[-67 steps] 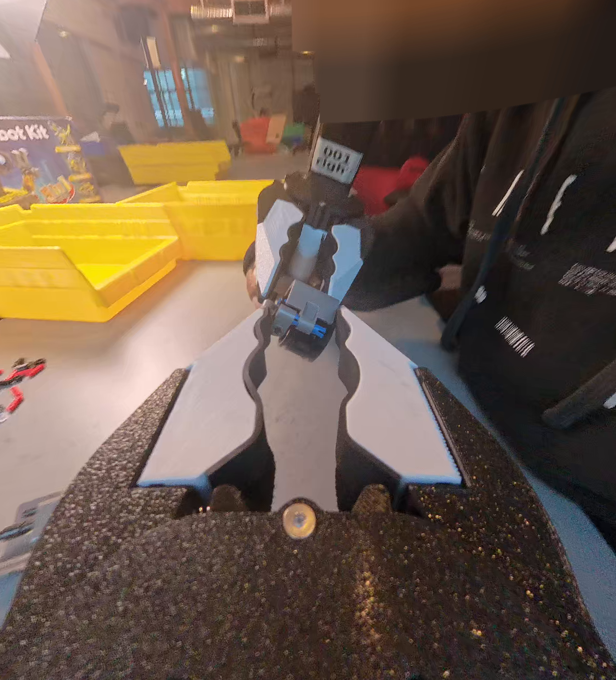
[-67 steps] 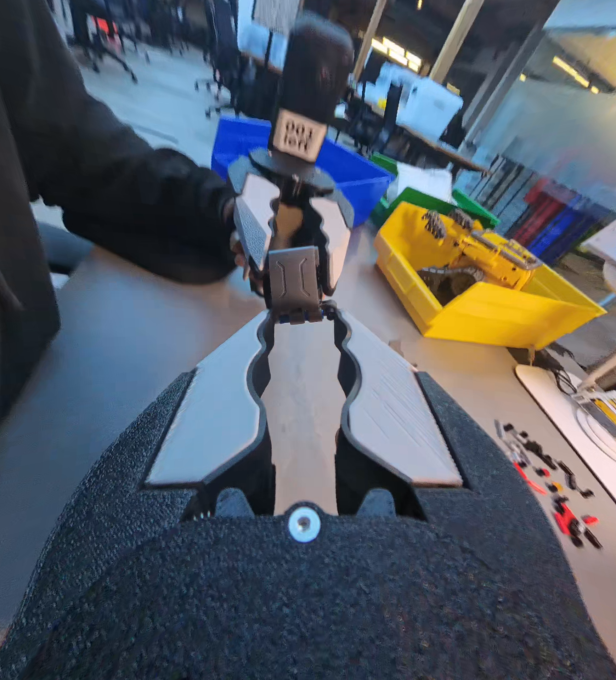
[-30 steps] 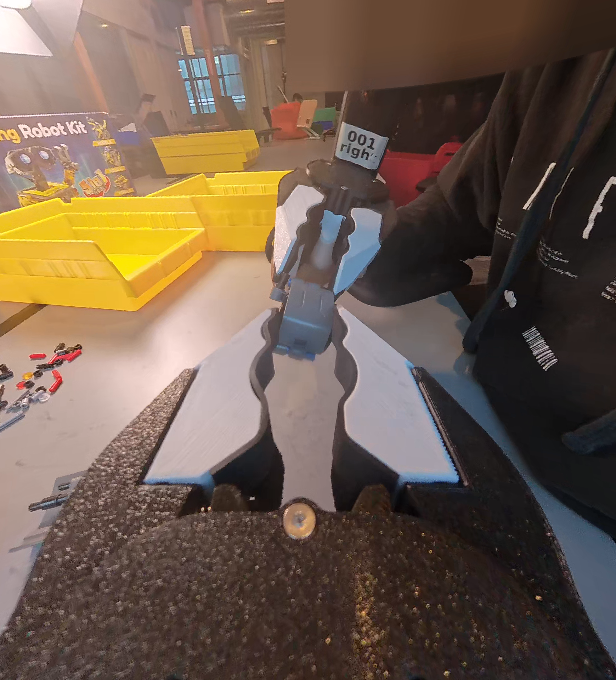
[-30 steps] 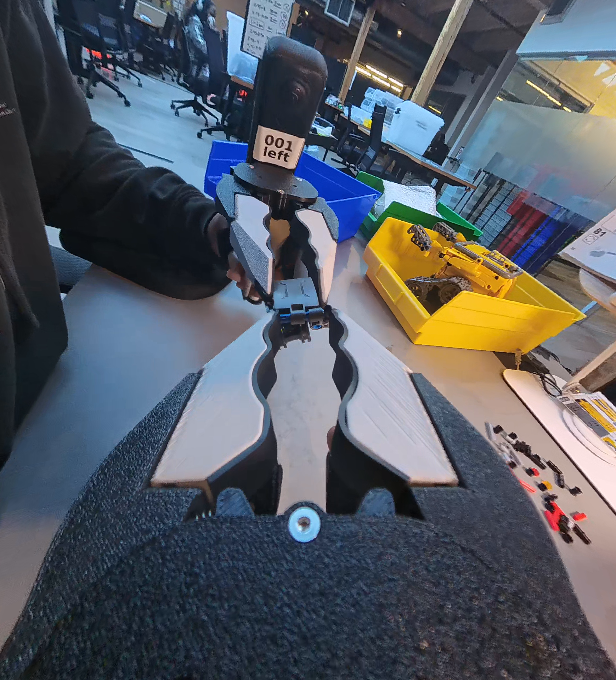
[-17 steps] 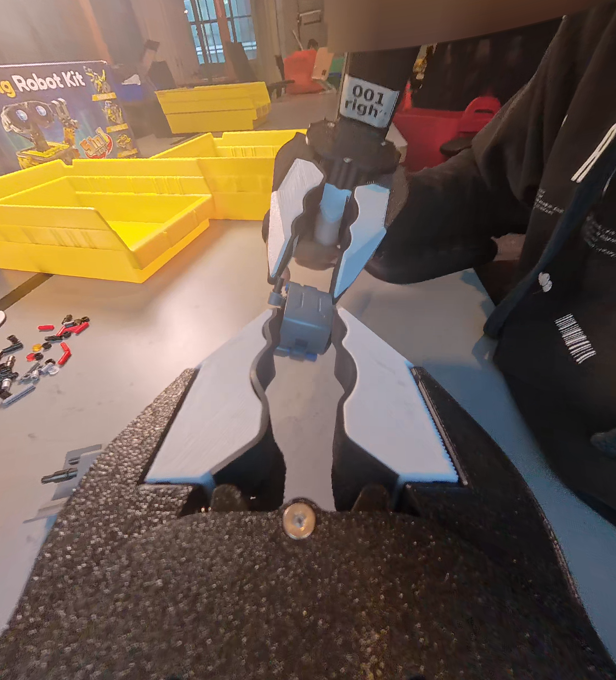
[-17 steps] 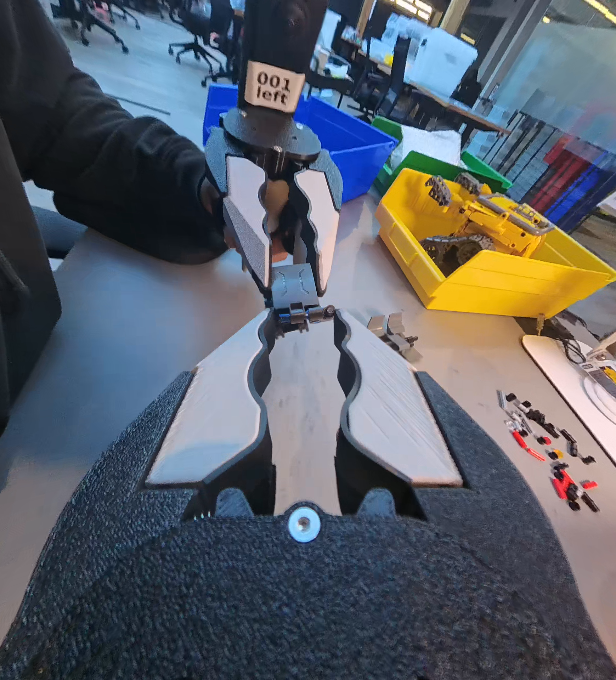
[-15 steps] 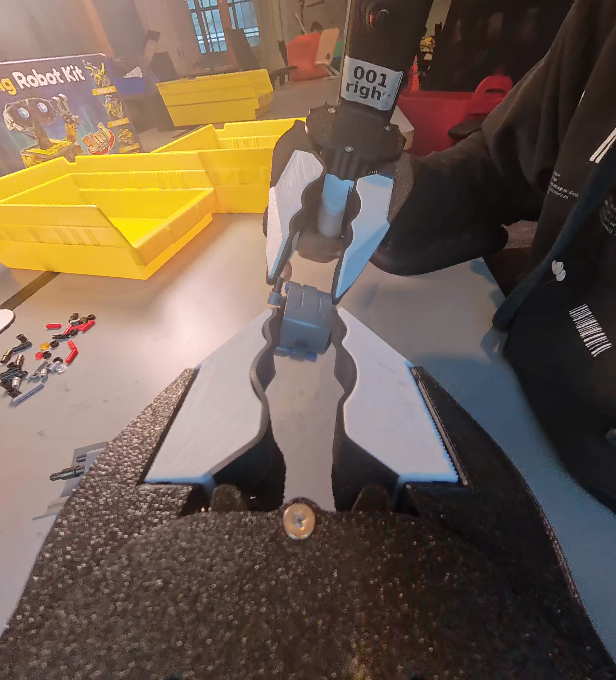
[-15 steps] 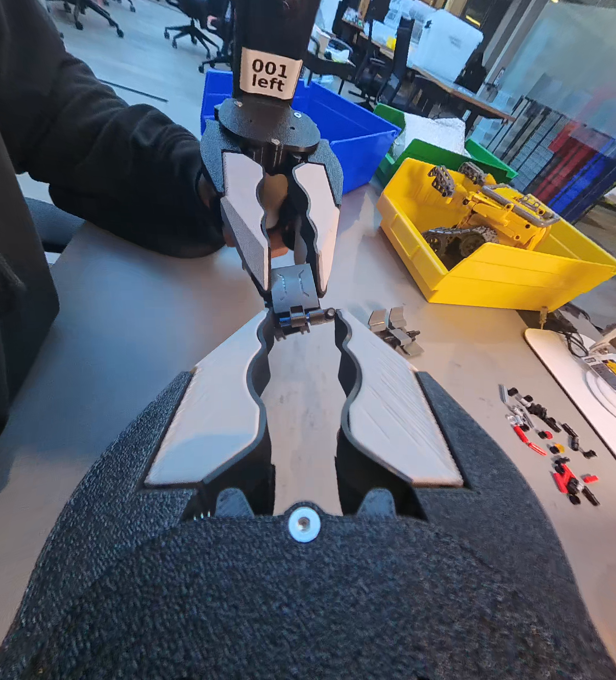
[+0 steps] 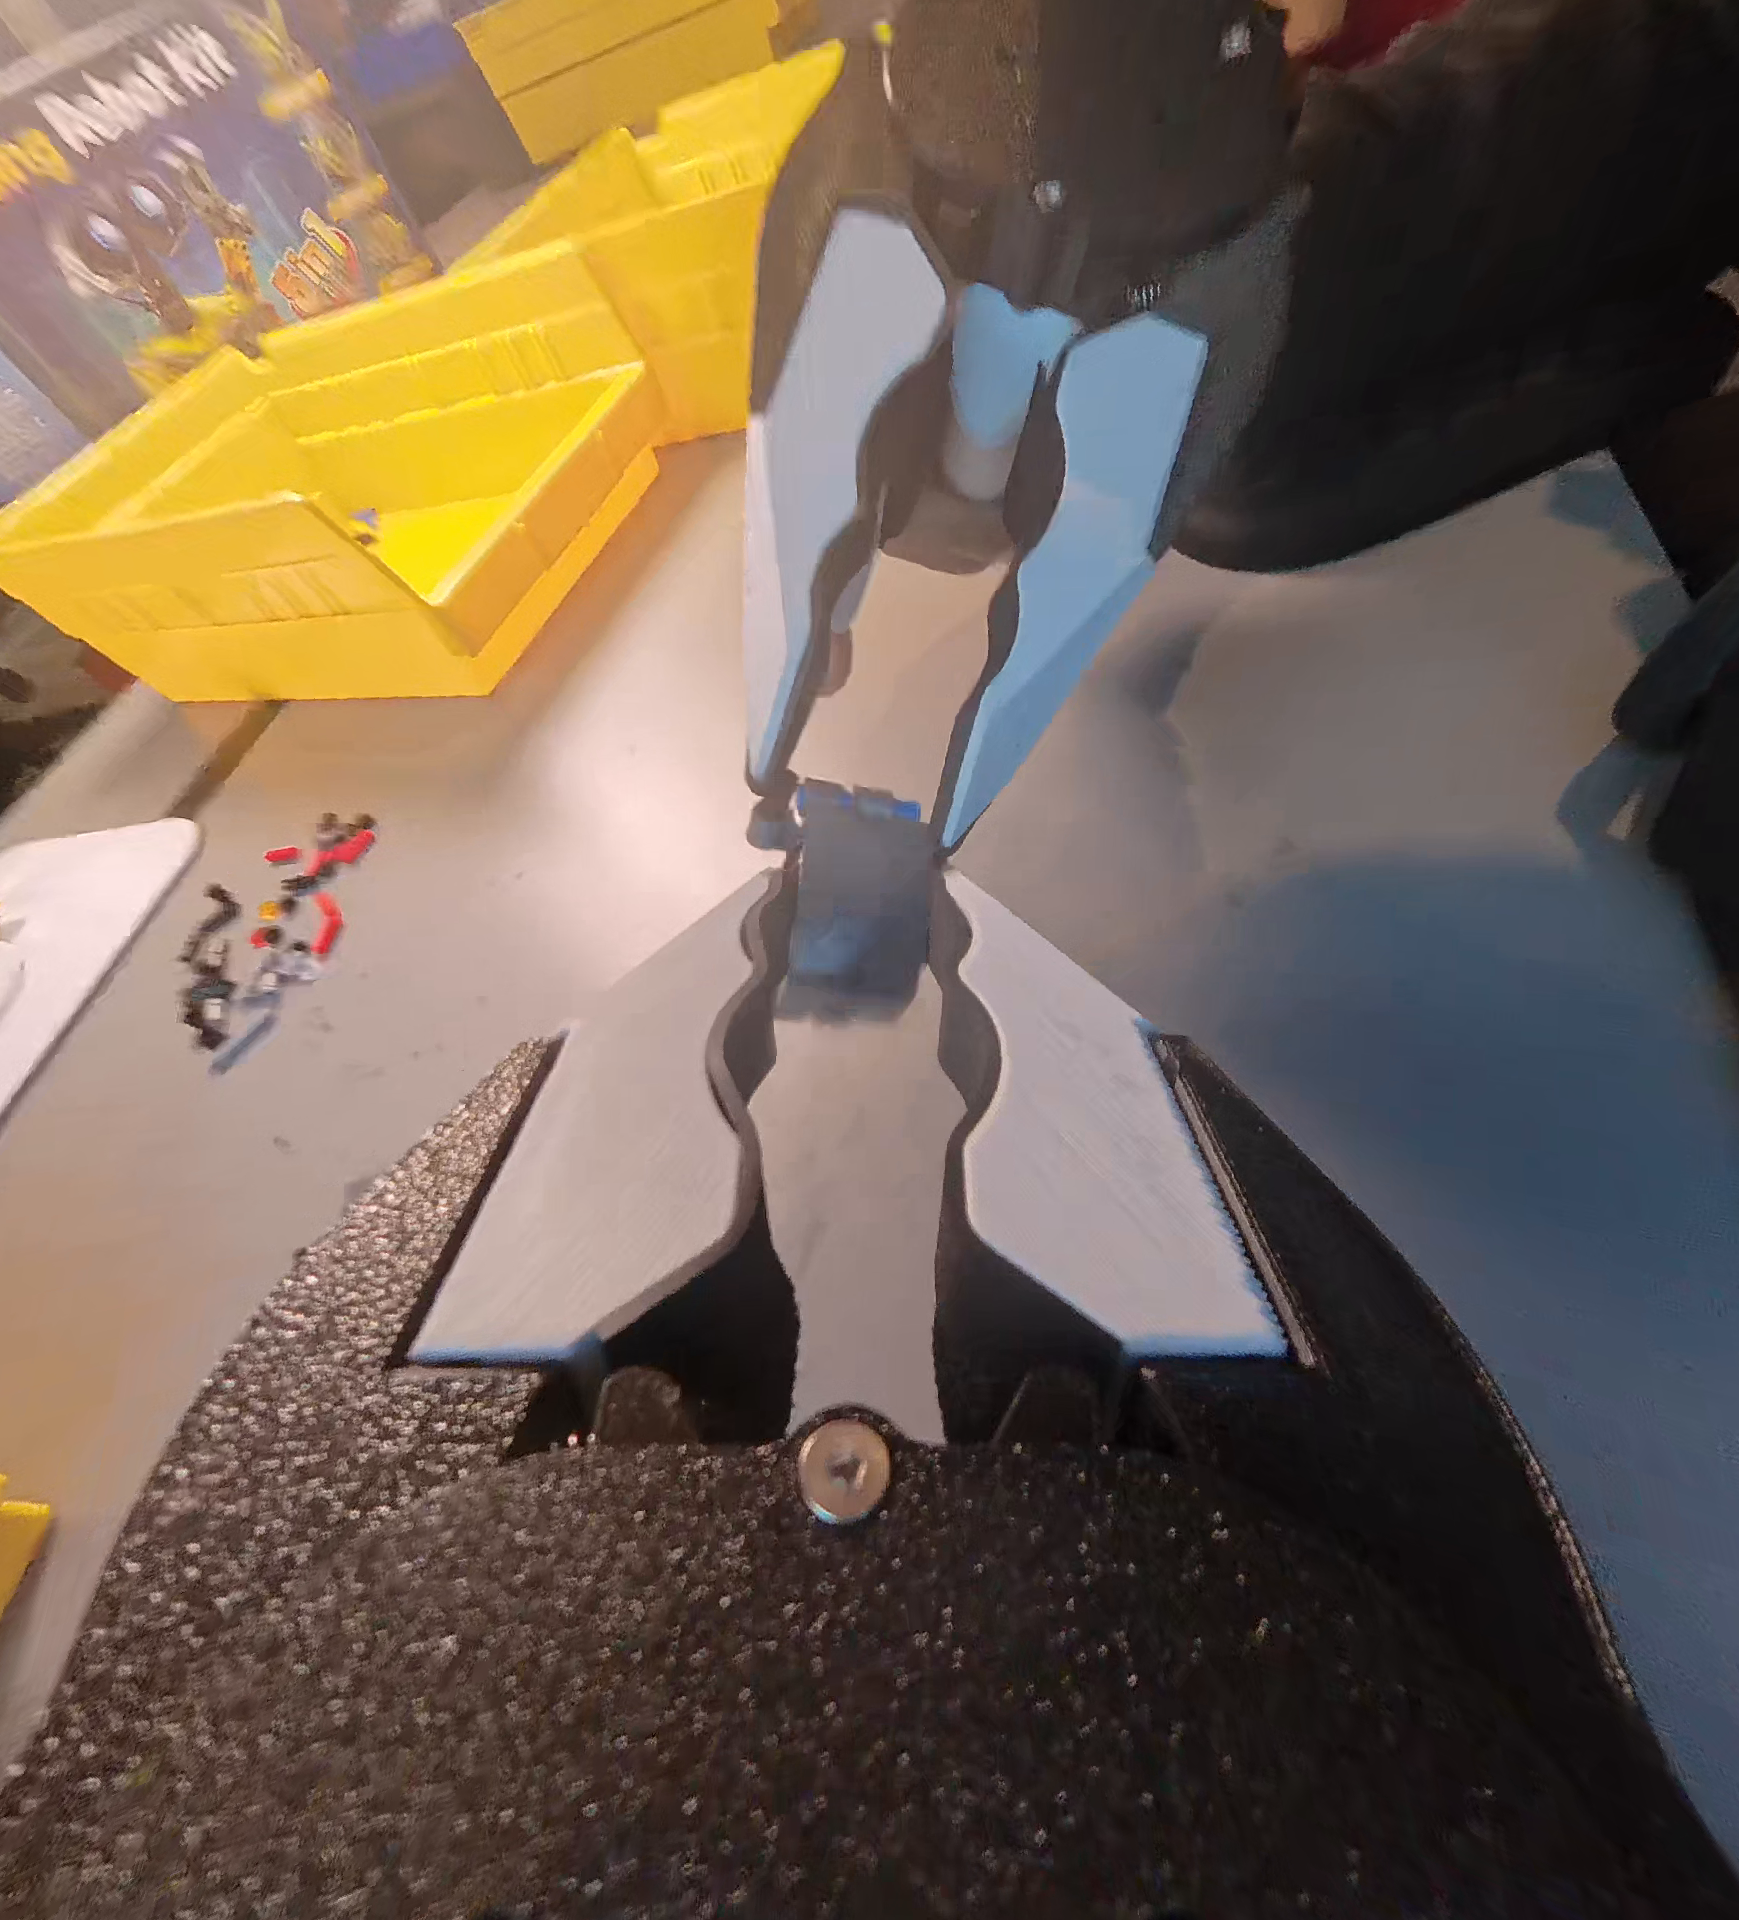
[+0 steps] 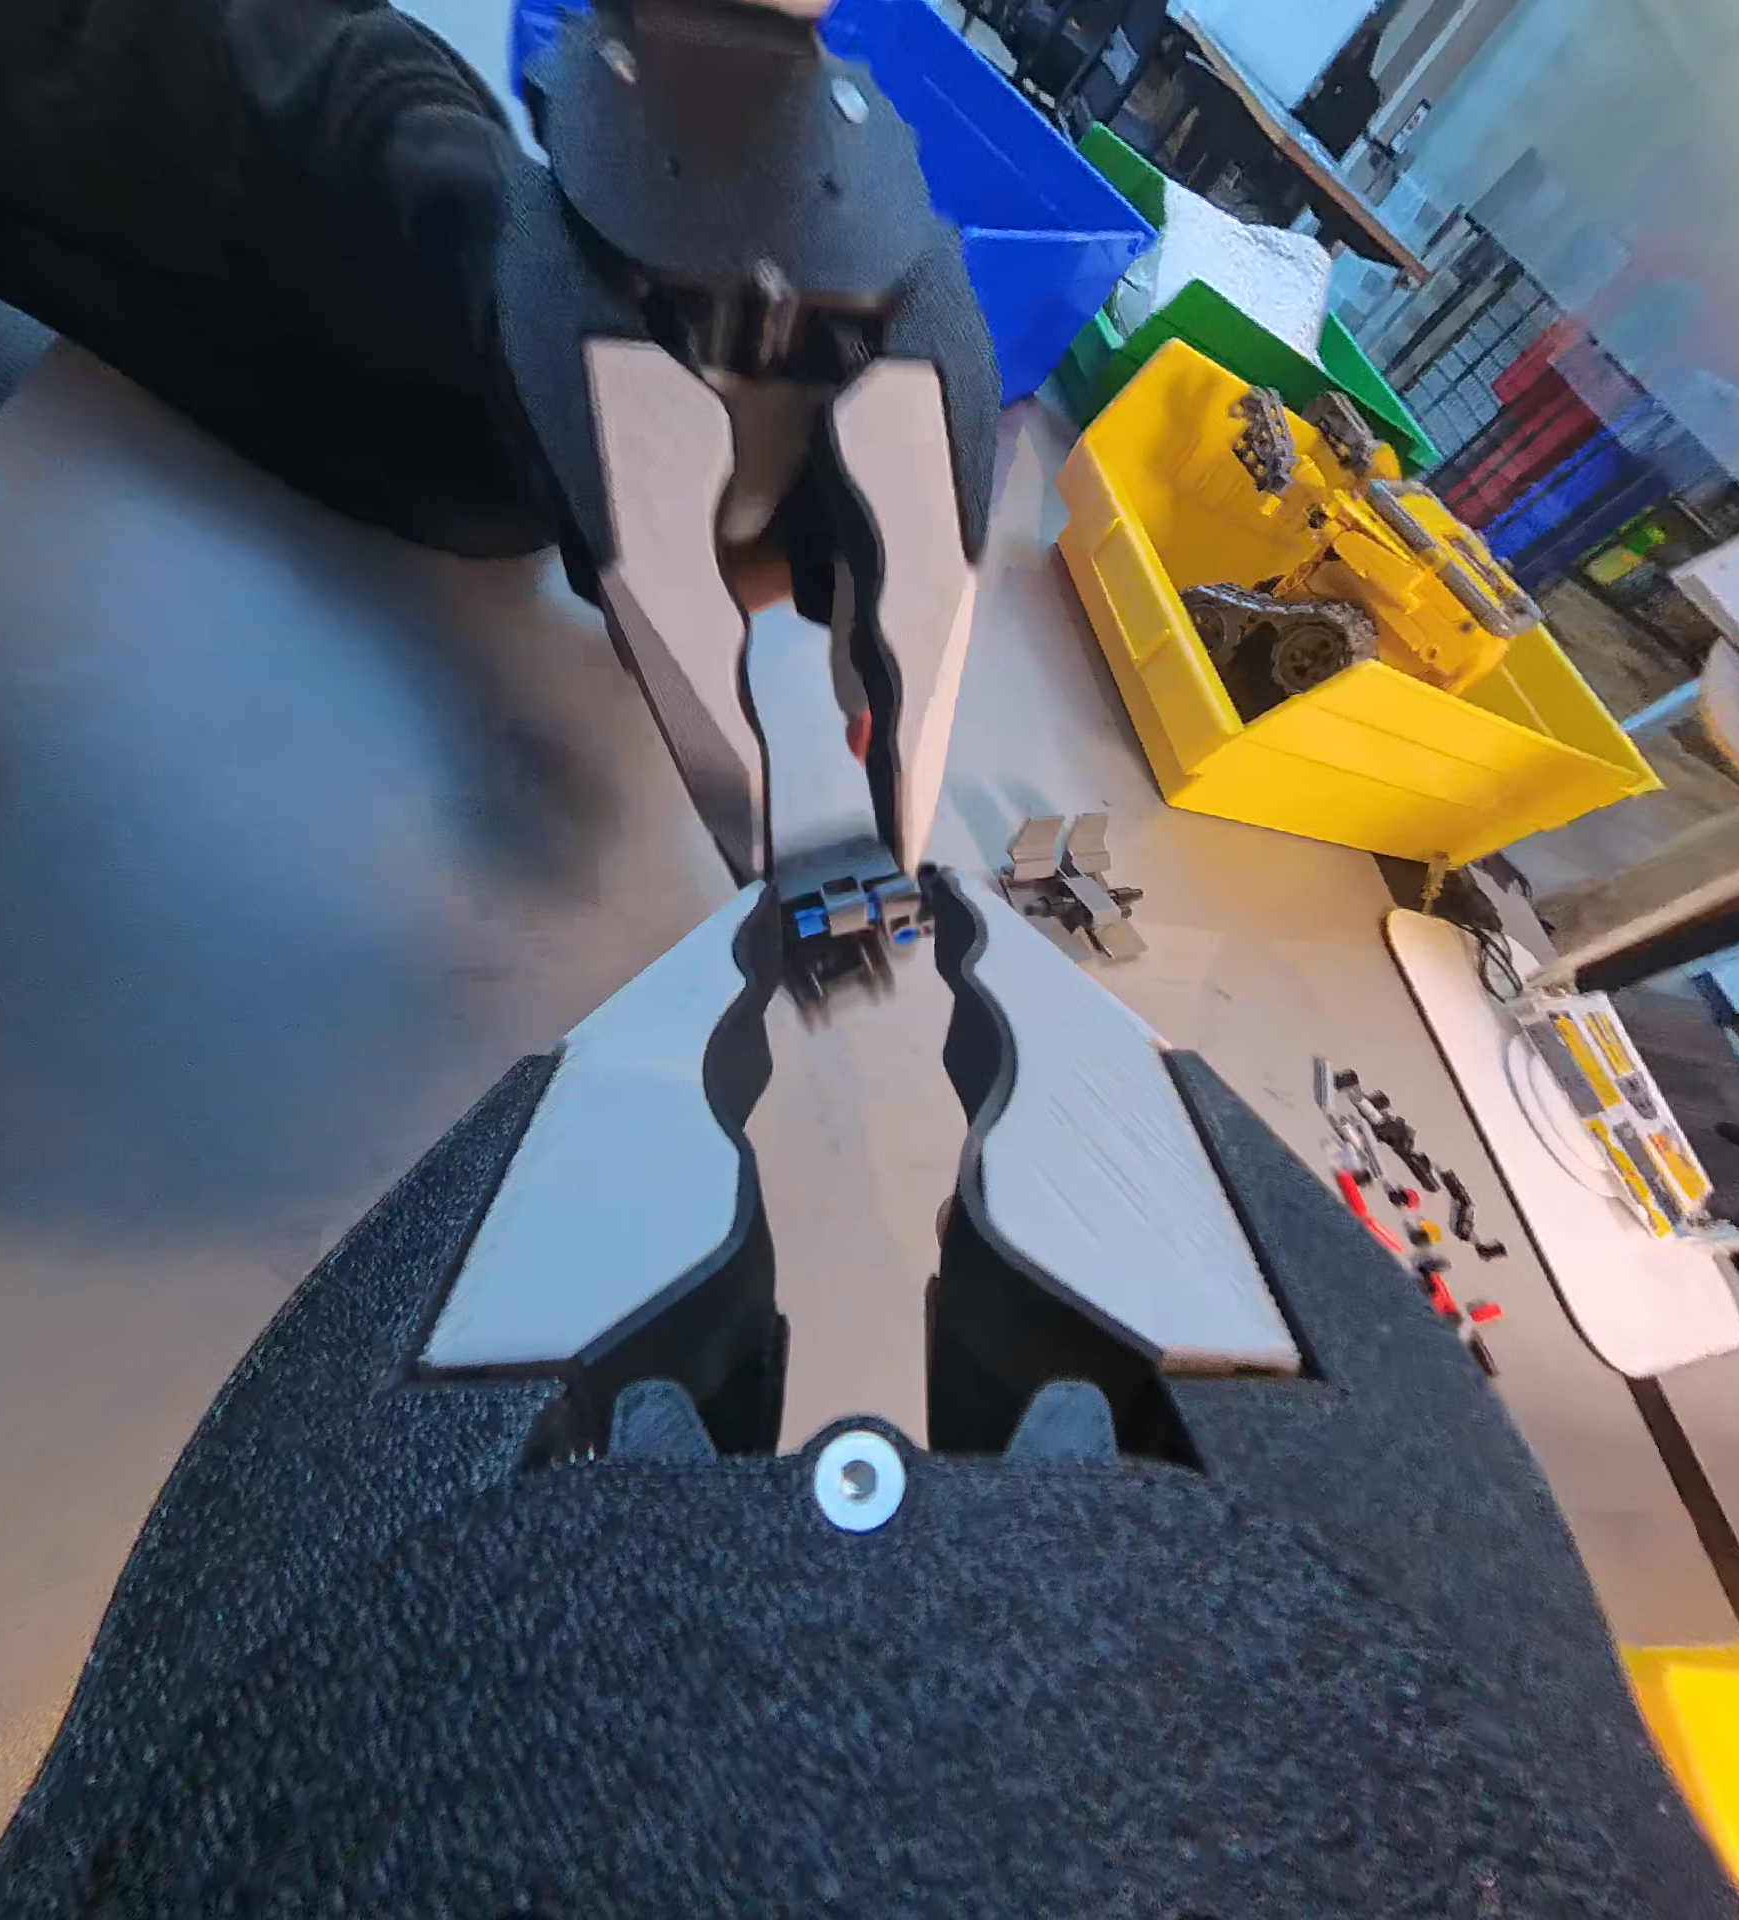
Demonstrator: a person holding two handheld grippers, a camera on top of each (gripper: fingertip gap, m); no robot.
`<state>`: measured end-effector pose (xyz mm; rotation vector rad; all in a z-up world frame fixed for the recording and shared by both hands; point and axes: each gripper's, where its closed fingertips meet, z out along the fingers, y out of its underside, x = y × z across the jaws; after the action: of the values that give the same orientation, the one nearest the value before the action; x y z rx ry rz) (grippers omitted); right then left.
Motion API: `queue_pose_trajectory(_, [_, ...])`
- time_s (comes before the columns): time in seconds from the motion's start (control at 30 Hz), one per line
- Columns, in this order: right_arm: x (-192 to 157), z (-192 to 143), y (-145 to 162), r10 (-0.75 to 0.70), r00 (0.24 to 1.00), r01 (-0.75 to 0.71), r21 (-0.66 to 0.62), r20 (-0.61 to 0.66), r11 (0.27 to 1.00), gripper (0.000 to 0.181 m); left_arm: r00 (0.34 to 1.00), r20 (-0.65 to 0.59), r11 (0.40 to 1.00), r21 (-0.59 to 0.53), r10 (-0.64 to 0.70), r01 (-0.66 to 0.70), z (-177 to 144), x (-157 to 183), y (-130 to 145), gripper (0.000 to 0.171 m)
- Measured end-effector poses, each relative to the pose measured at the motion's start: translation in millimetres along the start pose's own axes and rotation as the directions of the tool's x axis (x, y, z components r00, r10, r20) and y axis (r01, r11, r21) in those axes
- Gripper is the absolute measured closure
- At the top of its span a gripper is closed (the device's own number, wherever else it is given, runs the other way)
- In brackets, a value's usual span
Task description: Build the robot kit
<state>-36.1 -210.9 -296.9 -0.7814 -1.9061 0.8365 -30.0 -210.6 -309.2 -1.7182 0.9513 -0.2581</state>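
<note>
My left gripper (image 9: 860, 883) pinches a small grey brick assembly (image 9: 857, 914) between its fingertips, at the centre of the left wrist view. Its long axis runs along my fingers, away from the camera, and the end with the blue pins points toward my right gripper (image 9: 849, 821), which comes down from the top of the frame and meets it tip to tip. In the right wrist view my right gripper (image 10: 849, 894) closes on the near, blue-pinned end of the same assembly (image 10: 844, 904), while the left gripper (image 10: 829, 847) reaches down from the top centre and clamps its far end. The pictures are blurred, so I cannot tell whether the piece rests on the grey table (image 9: 553, 790) or hangs just above it. A second small grey assembly (image 10: 1071, 883) lies on the table just right of my right fingertips. A scatter of small red and black parts (image 10: 1405, 1195) sits at lower right, beside a white board (image 10: 1571, 1226). A yellow bin (image 10: 1364, 748) at upper right holds a yellow tracked model (image 10: 1364, 551). In the left wrist view, empty-looking yellow bins (image 9: 325, 540) fill the upper left.
</note>
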Motion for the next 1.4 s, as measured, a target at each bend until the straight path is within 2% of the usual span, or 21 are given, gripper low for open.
queue_pose_trajectory(0.03, [-9,4,-3,-0.032,0.999,0.032,-0.004,0.022,0.999,0.162,1.000,-0.016,1.000,-0.028,-0.003,0.002,5,4,5,0.147])
queue_pose_trajectory(0.07, [-7,5,-1,-0.120,0.993,0.120,-0.032,-0.018,0.992,0.178,0.999,0.041,0.998,-0.049,0.034,-0.032,5,-2,9,0.148])
queue_pose_trajectory(0.1, [-2,2,-5,-0.128,0.990,0.128,0.002,-0.058,0.992,0.181,0.992,0.113,0.998,-0.017,0.064,-0.063,0,-14,3,0.149])
queue_pose_trajectory(0.17, [8,-4,-6,-0.064,0.997,0.064,0.001,-0.043,0.998,0.181,0.997,0.077,1.000,0.021,-0.012,0.010,-3,-16,-3,0.148])
queue_pose_trajectory(0.27, [4,-6,-5,-0.019,1.000,0.019,0.038,-0.016,0.999,0.181,0.998,0.061,1.000,0.016,-0.010,0.009,-2,-13,-3,0.148])
queue_pose_trajectory(0.3, [5,-8,-5,0.002,1.000,-0.001,0.058,-0.019,0.998,0.179,0.999,0.052,1.000,0.010,-0.016,0.015,-1,-11,-2,0.148])
queue_pose_trajectory(0.4, [10,-13,-6,0.136,0.990,-0.139,0.088,0.035,0.986,0.156,1.000,0.024,0.999,-0.031,-0.016,0.017,2,-7,6,0.148])
queue_pose_trajectory(0.47, [8,-10,1,0.199,0.976,-0.205,0.066,0.085,0.977,0.143,1.000,-0.013,0.998,-0.056,-0.017,0.016,6,0,10,0.148])
queue_pose_trajectory(0.53, [-1,-5,11,0.199,0.972,-0.204,0.024,0.124,0.979,0.139,0.999,-0.045,0.998,-0.069,-0.009,0.006,8,8,11,0.148])
queue_pose_trajectory(0.67, [-24,5,25,0.138,0.970,-0.130,-0.050,0.202,0.990,0.141,0.994,-0.106,0.992,-0.123,-0.012,-0.001,14,21,20,0.148])
queue_pose_trajectory(0.97, [-29,8,36,0.183,0.952,-0.166,-0.089,0.243,0.982,0.143,0.991,-0.128,0.990,-0.138,-0.049,0.031,13,23,23,0.149])
queue_pose_trajectory(1.0, [-30,9,38,0.177,0.953,-0.157,-0.100,0.246,0.983,0.145,0.989,-0.136,0.990,-0.135,-0.057,0.039,12,24,23,0.150])
queue_pose_trajectory(1.03, [-32,9,41,0.168,0.953,-0.143,-0.114,0.252,0.983,0.145,0.989,-0.137,0.992,-0.117,-0.062,0.046,11,23,21,0.163])
queue_pose_trajectory(1.07, [-32,8,43,0.167,0.953,-0.140,-0.122,0.252,0.983,0.145,0.988,-0.137,0.994,-0.097,-0.067,0.054,10,22,18,0.168])
queue_pose_trajectory(1.1, [-31,8,45,0.172,0.954,-0.144,-0.129,0.245,0.981,0.145,0.986,-0.149,0.995,-0.083,-0.075,0.064,8,22,15,0.164])
queue_pose_trajectory(1.17, [-27,6,49,0.183,0.954,-0.153,-0.141,0.236,0.978,0.146,0.983,-0.160,0.992,-0.095,-0.092,0.077,8,23,18,0.144])
queue_pose_trajectory(1.27, [-20,3,50,0.230,0.945,-0.206,-0.120,0.232,0.971,0.146,0.986,-0.137,0.989,-0.121,-0.098,0.081,9,18,26,0.129])
queue_pose_trajectory(1.4, [-14,-7,18,0.270,0.919,-0.302,0.072,0.286,0.951,0.145,0.990,-0.118,0.989,-0.131,-0.080,0.065,17,16,28,0.114])
